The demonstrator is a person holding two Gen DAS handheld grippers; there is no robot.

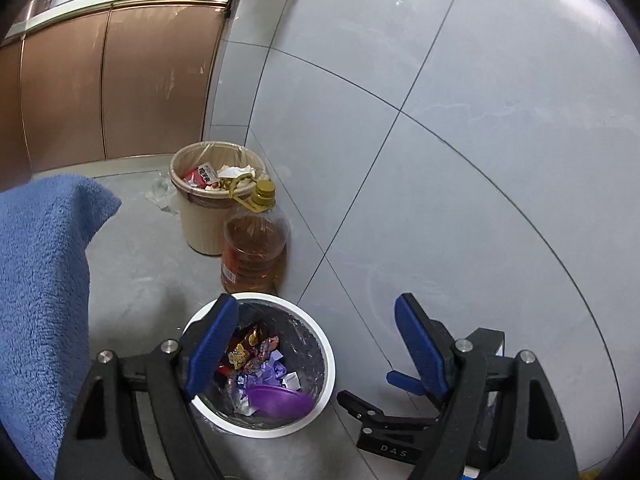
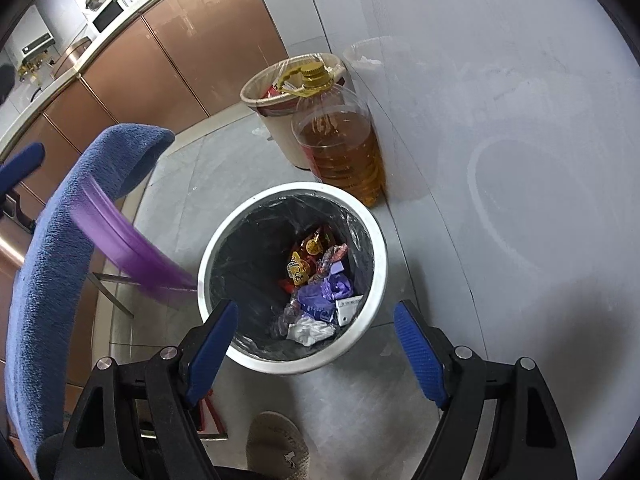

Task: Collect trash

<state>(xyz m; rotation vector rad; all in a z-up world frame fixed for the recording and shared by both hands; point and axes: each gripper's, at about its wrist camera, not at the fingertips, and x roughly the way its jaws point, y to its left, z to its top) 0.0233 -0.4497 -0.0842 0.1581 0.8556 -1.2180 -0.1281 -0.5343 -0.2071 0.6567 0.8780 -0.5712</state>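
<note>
A white trash bin (image 1: 326, 364) with a black liner stands on the floor and holds candy wrappers (image 1: 250, 350) and crumpled paper. It also shows in the right wrist view (image 2: 378, 254), with wrappers (image 2: 316, 268) inside. A purple plate (image 1: 280, 400) hangs over the bin in the left wrist view; in the right wrist view it (image 2: 132, 248) is blurred, left of the rim. My left gripper (image 1: 314, 344) is open above the bin. My right gripper (image 2: 316, 346) is open and empty above the bin's near rim. The other gripper's blue tip (image 1: 404, 380) and black frame show at lower right in the left wrist view.
A beige bin (image 1: 200, 224) full of trash stands behind, next to a large bottle of amber oil (image 1: 256, 248) against the tiled wall (image 1: 440, 120). Brown cabinets (image 1: 112, 88) run at the left. A blue fleece sleeve (image 2: 52, 260) fills the left. A slippered foot (image 2: 278, 448) is below.
</note>
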